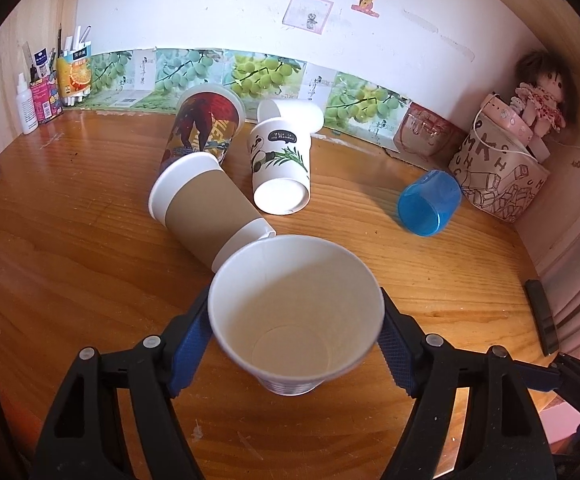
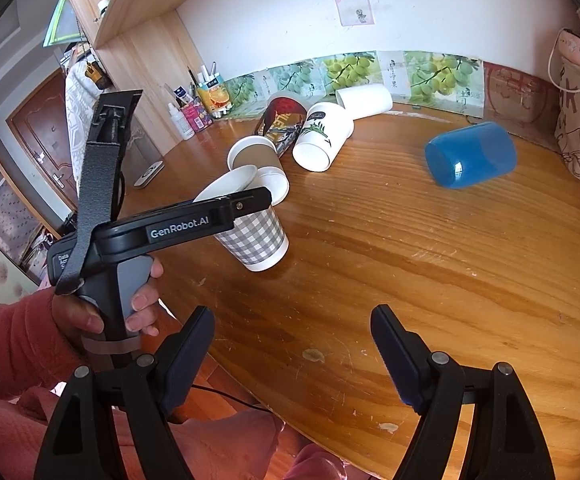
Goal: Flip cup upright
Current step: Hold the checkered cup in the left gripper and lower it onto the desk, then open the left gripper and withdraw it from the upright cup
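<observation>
Wooden desk [image 1: 69, 240], cups strewn on their sides.
Left gripper [image 1: 296, 328] pinches a tilted checked cup [image 2: 255, 240]; right gripper [image 2: 292, 344] spread, holding nothing.

Grey-and-white checked cup [image 2: 255, 240], blue cup [image 1: 430, 203], brown-sleeved white cup [image 1: 205, 210], panda-printed cup [image 1: 279, 164].

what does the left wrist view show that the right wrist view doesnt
Only the left wrist view looks down into the held cup, showing its empty white inside, and shows the doll in the corner. Only the right wrist view shows that cup's grey checked outside, tilted above the table, the hand holding the left tool, and the open, empty right tool. Both show the blue cup and the panda cup lying on their sides.
</observation>
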`<state>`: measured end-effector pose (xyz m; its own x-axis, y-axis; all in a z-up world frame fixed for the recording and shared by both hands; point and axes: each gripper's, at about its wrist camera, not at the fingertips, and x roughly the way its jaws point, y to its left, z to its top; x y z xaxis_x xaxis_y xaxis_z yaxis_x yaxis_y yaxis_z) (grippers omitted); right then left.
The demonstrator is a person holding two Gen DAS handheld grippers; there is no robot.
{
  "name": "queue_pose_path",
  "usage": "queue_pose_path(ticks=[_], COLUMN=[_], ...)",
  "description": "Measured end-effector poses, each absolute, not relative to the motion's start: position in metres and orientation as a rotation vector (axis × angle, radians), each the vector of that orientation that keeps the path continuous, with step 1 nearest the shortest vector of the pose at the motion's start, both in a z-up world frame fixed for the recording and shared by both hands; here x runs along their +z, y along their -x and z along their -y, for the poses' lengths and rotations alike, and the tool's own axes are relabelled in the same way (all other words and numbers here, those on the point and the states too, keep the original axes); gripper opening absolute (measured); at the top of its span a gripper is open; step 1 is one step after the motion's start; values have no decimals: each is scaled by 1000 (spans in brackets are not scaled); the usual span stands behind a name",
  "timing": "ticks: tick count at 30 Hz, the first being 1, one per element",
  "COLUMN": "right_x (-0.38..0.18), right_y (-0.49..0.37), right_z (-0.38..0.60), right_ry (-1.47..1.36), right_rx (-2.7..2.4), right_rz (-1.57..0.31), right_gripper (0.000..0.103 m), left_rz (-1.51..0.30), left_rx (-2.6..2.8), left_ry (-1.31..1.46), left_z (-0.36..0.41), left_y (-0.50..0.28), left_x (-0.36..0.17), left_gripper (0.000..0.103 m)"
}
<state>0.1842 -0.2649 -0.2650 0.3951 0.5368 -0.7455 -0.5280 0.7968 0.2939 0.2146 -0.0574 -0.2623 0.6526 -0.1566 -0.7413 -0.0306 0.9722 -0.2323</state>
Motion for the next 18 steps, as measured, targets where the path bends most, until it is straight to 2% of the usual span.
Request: queue_pose_path(ticks=[2, 8, 18], right_x=[-264, -261, -248], right_y=[-185, -188, -185], right_z=[264, 263, 244], right_ry=[-24, -88, -142], right_rx=[671, 623, 443], right_rz=[-949, -944, -926], right_gripper=[81, 82, 83], left_rz=[-857, -848, -900], left_rx=[-73, -122, -174], left_ry=[217, 212, 88], left_z=[58, 51, 33], left_y=[-213, -209, -205], left_x=[-257, -233, -198], left_gripper=[83, 86, 86])
